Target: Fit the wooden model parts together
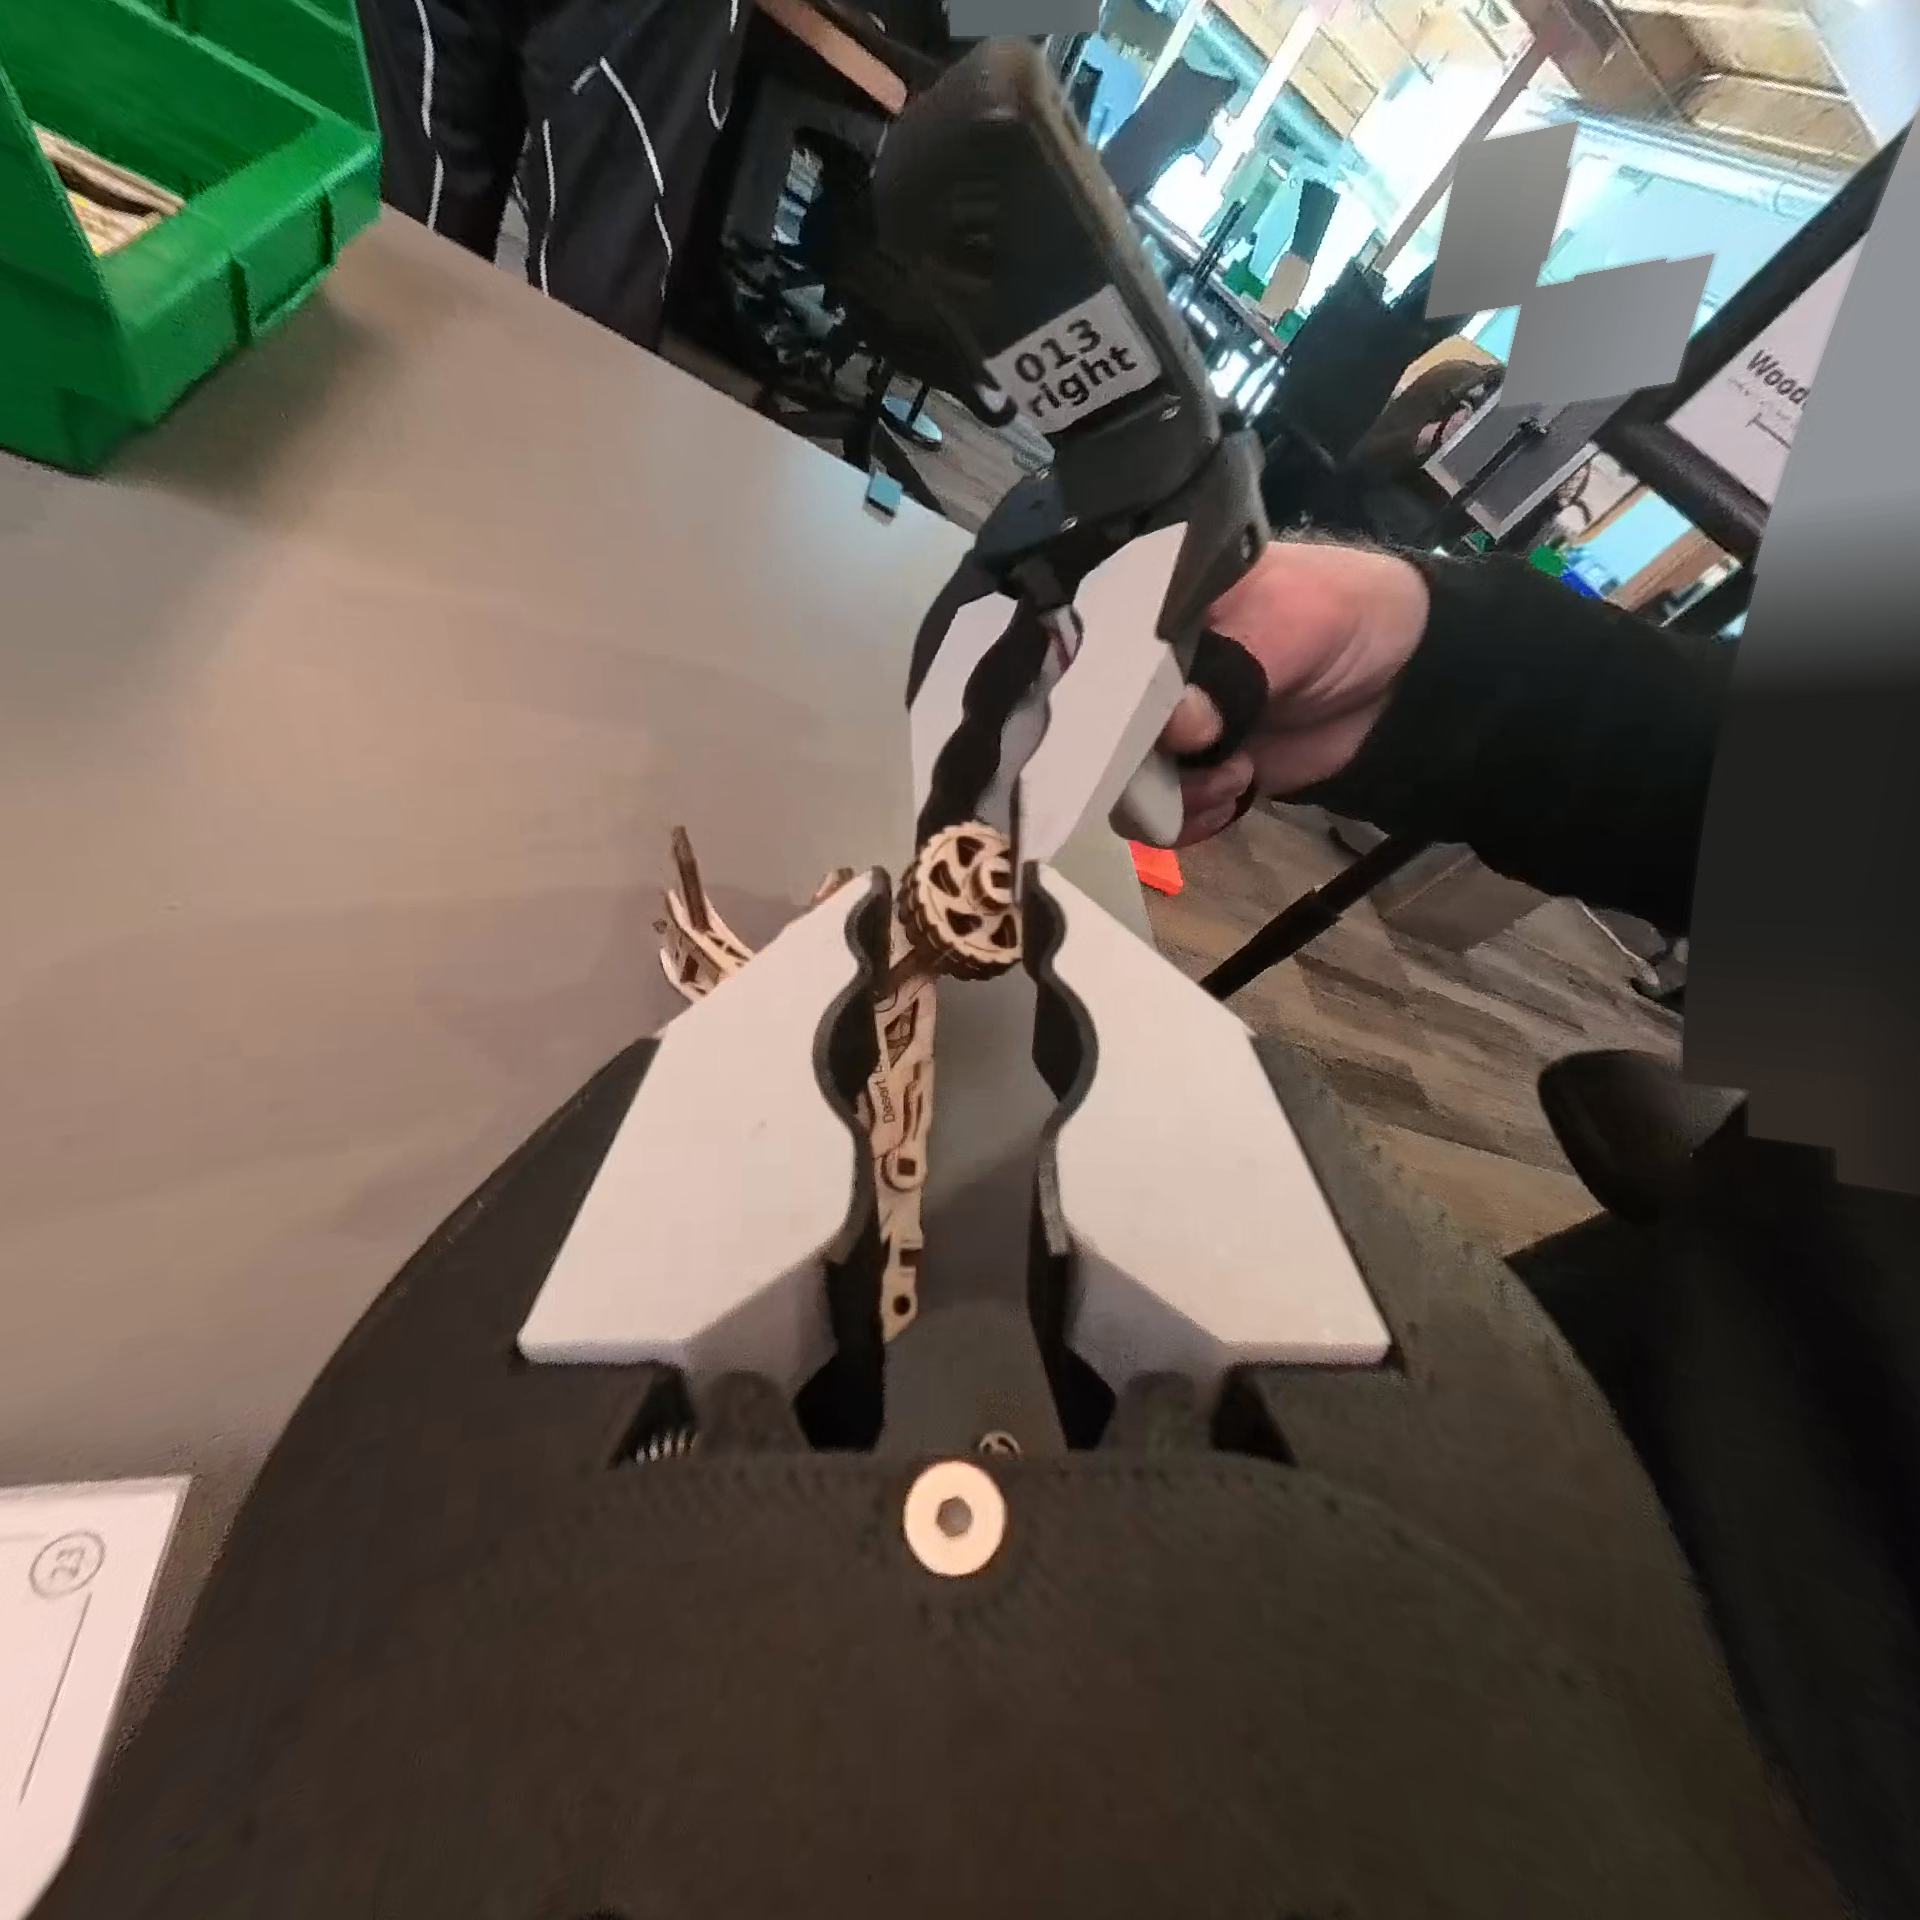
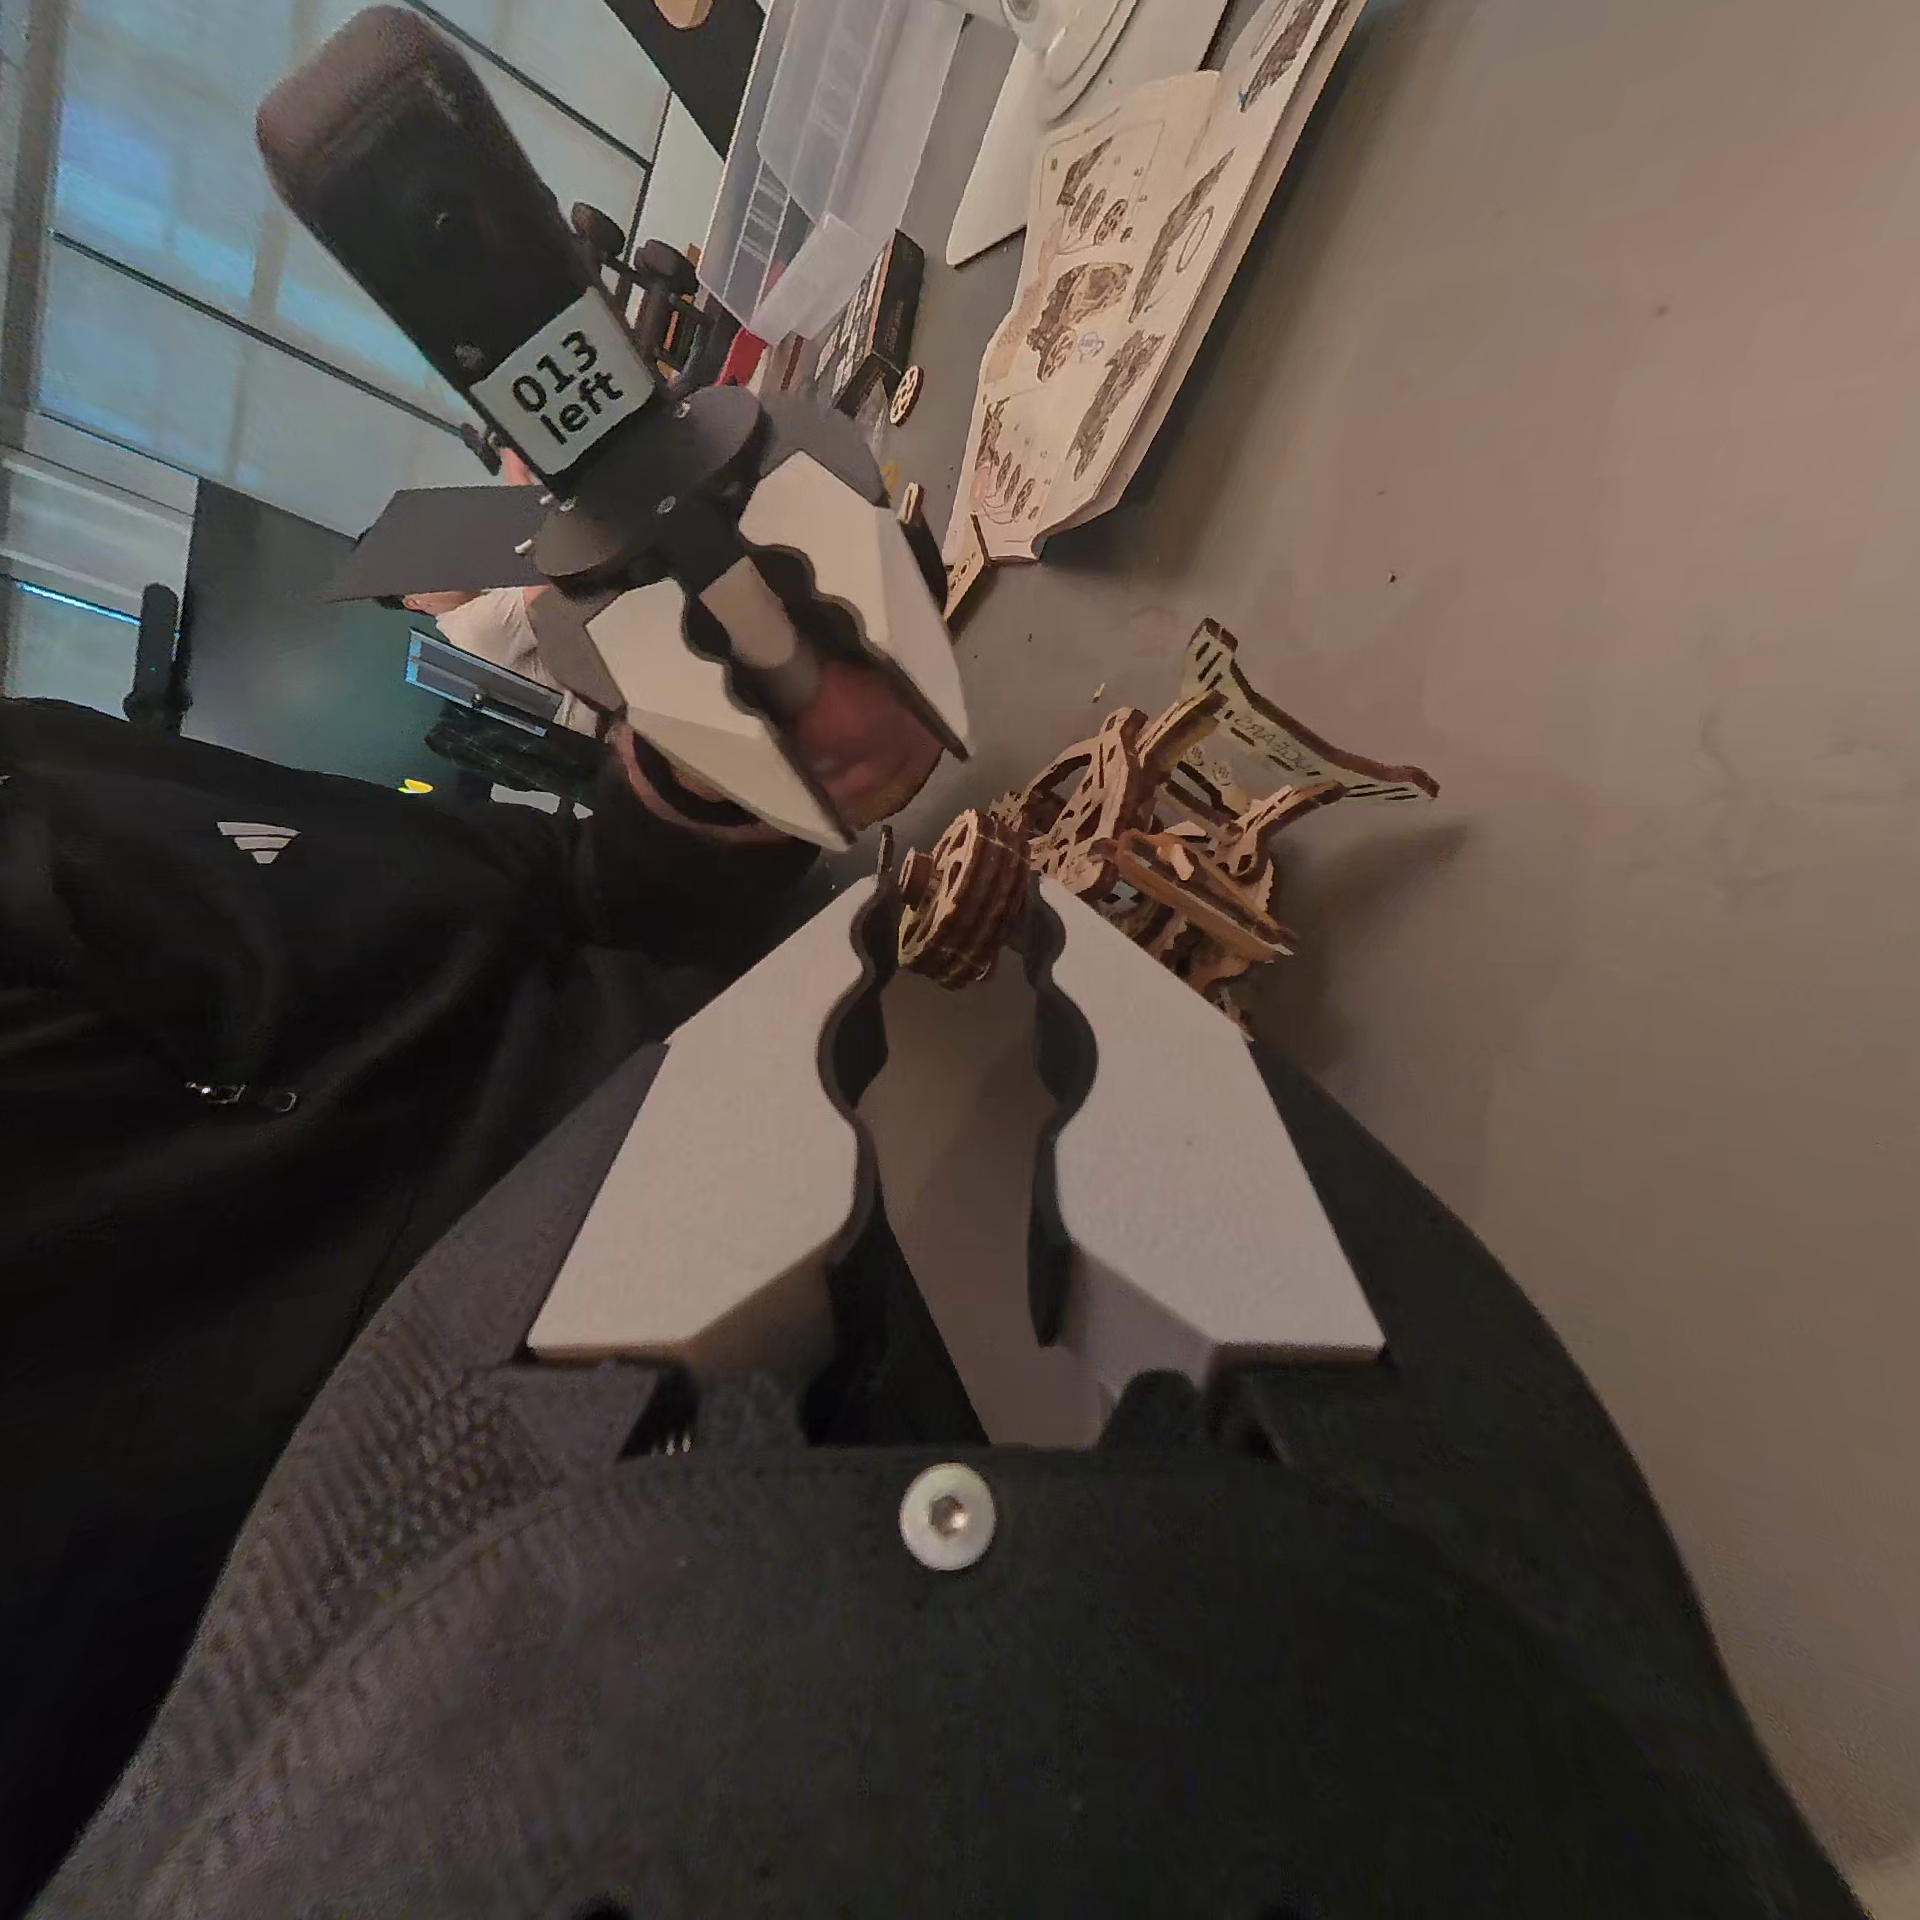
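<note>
R gripper [image 2: 951, 914] pinches a small wooden wheel [image 2: 961, 914] at its fingertips, w/ the stacked toothed discs seated right between the tips; the left wrist view shows that same wheel [image 1: 958, 914] from the other side. L gripper [image 1: 951, 914] has its fingers spread fairly wide; a flat, cut-out wooden strip [image 1: 899, 1122] runs lengthwise down the gap, lying along the inner face of the left-hand finger, its far end meeting the wheel (can't tell if the fingers actually clamp the strip or it just rests there). In the right wrist view the L gripper [image 2: 904, 800] comes in from upper left, tips nearly touching the wheel. A hand [image 1: 1299, 665] in a dark sleeve holds the R gripper's handle. Partly built wooden model [image 2: 1195, 852] sits on the grey table [image 2: 1558, 623] just behind the wheel, apart from both grippers; only a few of its curved pieces [image 1: 691, 935] peek out past the L gripper. Farther back on the table lie laser-cut wooden sheets [image 2: 1122, 312] and a clear plastic organiser box [image 2: 821, 156]. A green bin [image 1: 156, 229] stands at the table's far left corner, and a white paper sheet [image 1: 62, 1621] lies near the lower left edge.
</note>
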A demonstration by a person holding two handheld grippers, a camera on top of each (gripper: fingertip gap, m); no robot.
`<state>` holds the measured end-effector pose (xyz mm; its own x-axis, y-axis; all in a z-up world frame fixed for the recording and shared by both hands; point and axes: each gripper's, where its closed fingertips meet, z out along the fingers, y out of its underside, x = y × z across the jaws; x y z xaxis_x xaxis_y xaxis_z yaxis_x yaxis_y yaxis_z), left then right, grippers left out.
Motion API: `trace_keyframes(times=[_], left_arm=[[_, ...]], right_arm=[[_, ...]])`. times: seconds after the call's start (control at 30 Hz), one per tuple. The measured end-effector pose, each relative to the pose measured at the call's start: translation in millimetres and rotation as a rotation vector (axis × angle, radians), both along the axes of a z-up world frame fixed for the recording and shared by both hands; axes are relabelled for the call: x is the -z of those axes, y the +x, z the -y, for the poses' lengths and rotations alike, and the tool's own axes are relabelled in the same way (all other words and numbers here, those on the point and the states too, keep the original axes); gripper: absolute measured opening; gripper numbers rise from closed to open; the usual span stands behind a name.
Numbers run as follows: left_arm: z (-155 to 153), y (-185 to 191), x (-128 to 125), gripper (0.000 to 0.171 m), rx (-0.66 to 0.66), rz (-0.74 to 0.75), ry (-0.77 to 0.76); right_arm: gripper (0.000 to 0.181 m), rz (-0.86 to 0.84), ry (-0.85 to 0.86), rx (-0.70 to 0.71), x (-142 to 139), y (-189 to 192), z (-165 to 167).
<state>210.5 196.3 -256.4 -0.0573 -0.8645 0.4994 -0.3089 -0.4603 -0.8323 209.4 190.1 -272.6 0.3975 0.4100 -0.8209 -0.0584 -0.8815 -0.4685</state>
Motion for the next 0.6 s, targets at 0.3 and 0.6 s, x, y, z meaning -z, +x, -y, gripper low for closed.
trace_keyframes(times=[0.3,0.6], left_arm=[[3.0,6.9,6.6,0.011,0.013,-0.003,-0.023],[0.8,8.4,8.4,0.011,0.013,-0.013,-0.055]], right_arm=[[0.021,-0.039,0.011,0.008,-0.1,0.8,0.4],[0.02,-0.062,0.009,0.022,0.4,1.7,-2.2]])
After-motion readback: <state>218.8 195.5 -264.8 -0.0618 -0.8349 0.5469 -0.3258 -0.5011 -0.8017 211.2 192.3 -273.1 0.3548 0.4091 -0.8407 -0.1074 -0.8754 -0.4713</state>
